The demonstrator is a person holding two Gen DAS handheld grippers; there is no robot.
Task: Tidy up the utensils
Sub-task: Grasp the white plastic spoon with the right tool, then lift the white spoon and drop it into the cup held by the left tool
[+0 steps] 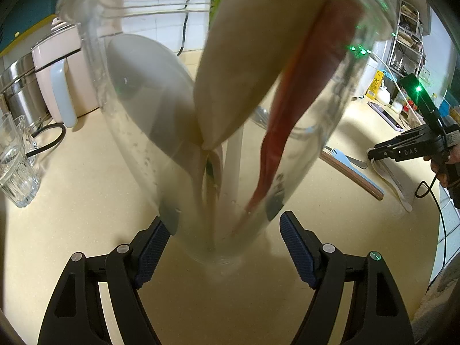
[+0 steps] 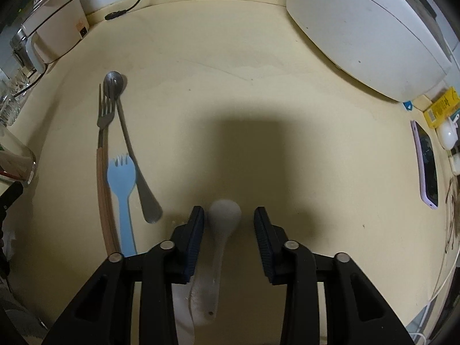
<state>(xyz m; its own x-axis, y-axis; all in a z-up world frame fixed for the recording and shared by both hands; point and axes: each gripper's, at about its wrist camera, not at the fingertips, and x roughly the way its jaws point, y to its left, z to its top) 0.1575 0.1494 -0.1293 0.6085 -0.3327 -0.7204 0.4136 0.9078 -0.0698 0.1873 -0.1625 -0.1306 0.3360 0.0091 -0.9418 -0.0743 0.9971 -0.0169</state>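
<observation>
Standing on the cream tabletop (image 2: 258, 57), a tall clear jar (image 1: 138, 132) sits between the blue-ribbed fingers of the left claw (image 1: 225, 238); its left pad looks to meet the glass low down while the right pad stands a little off it, so I cannot tell whether the jar is truly clamped. Inside the jar lean a broad cream spatula (image 1: 244, 66), a reddish-brown utensil (image 1: 290, 120) and a grey-white spoon-like blade (image 1: 149, 86), all with their handles down toward the base. Over to the side the right claw (image 2: 229, 224) points steeply down at the tabletop, its jaws partly apart, straddling a white soup spoon (image 2: 224, 215) that lies bowl away from the camera; the left pad is just beside the bowl, the right pad clearly apart from it, so nothing is gripped yet. Under the spoon's handle lies another pale, flat utensil (image 2: 198, 296), too blurred to name. Left of the right claw, close together, lie a wooden-handled metal fork (image 2: 103, 149), a light blue plastic spork (image 2: 122, 189) and a metal spoon (image 2: 129, 143) crossing beside them. A white appliance (image 2: 365, 28) stands at the back right, a phone in a lilac case (image 2: 427, 164) near the right edge, and ribbed drinking glasses (image 1: 14, 161) beside a pale pink kettle (image 1: 63, 77) on the left.
</observation>
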